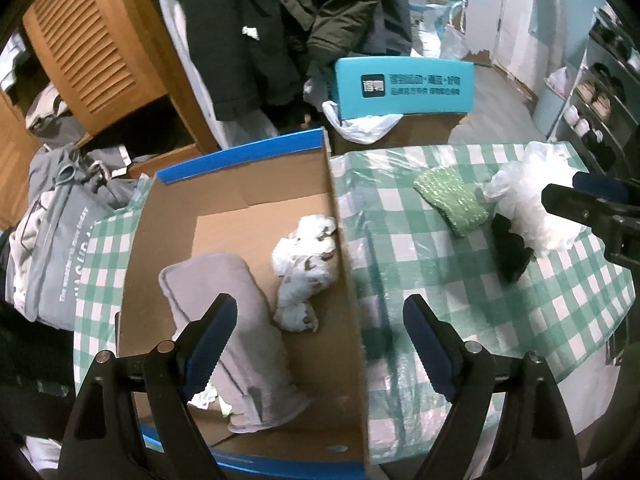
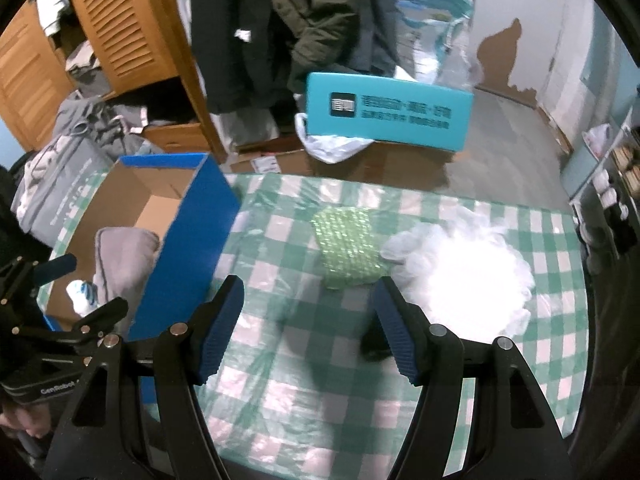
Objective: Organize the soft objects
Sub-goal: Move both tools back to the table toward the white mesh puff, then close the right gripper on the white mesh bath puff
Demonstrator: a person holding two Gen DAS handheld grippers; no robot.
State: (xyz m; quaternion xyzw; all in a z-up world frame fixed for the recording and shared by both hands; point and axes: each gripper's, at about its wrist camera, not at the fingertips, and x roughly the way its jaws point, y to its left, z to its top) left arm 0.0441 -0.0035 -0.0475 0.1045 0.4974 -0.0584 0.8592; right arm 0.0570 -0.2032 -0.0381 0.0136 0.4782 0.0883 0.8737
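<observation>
The left gripper (image 2: 66, 292), marked "GenRobot", hangs spread over the brown cardboard box (image 1: 344, 216) holding a grey ribbed cloth (image 1: 236, 320). The right gripper (image 2: 308, 320) gapes empty near green bubble wrap (image 2: 346, 252) and crinkly white plastic (image 2: 464, 276).

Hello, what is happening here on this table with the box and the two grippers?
A person holding two grippers is sorting soft things into a cardboard box on a checked tablecloth. A grey cloth and a white patterned cloth already lie in the box. The left gripper hangs open above the box and holds nothing. The right gripper is open above the table, near a green cloth, a white plastic bag and a dark item, all still outside the box.
</observation>
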